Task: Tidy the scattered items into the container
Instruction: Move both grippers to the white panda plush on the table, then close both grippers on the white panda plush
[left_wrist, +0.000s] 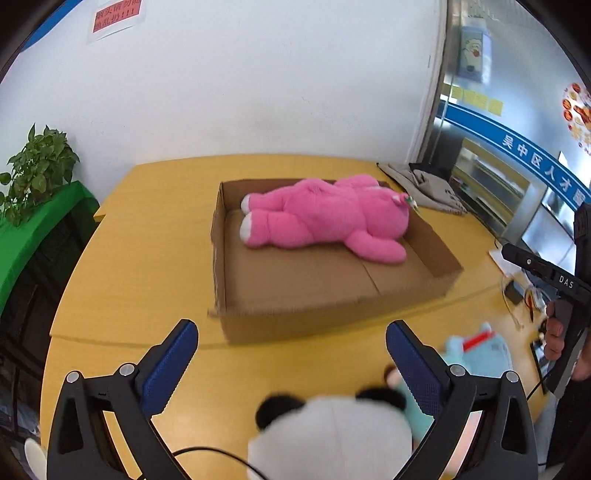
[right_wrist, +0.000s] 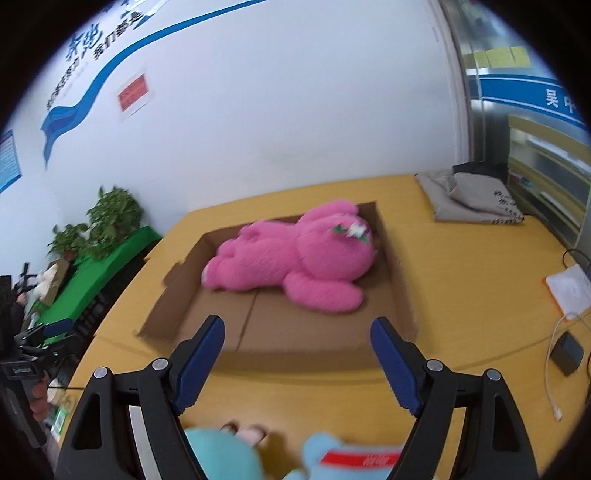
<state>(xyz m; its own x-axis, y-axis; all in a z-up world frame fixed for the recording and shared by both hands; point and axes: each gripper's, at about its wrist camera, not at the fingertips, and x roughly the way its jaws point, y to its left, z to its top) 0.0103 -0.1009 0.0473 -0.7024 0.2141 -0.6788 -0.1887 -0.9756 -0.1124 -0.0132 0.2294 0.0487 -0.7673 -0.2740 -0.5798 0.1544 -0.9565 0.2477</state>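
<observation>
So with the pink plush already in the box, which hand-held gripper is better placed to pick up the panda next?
Left, probably. The left hand-held gripper is open with the panda plush right below its fingers. The right hand-held gripper, also open, sits over the light blue plush instead.

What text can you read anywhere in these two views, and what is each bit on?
"DAS": on the black body of the right tool.
"吴中区人才": white characters on the blue band across the glass front.
"吴中": the same band in the right wrist view, cut off at the edge.
Red wall notice: characters too blurred to read.
Blue wall slogan: blurred, unreadable.
Grey bag print: too small.
Red tag on the blue plush: blurred.
</observation>
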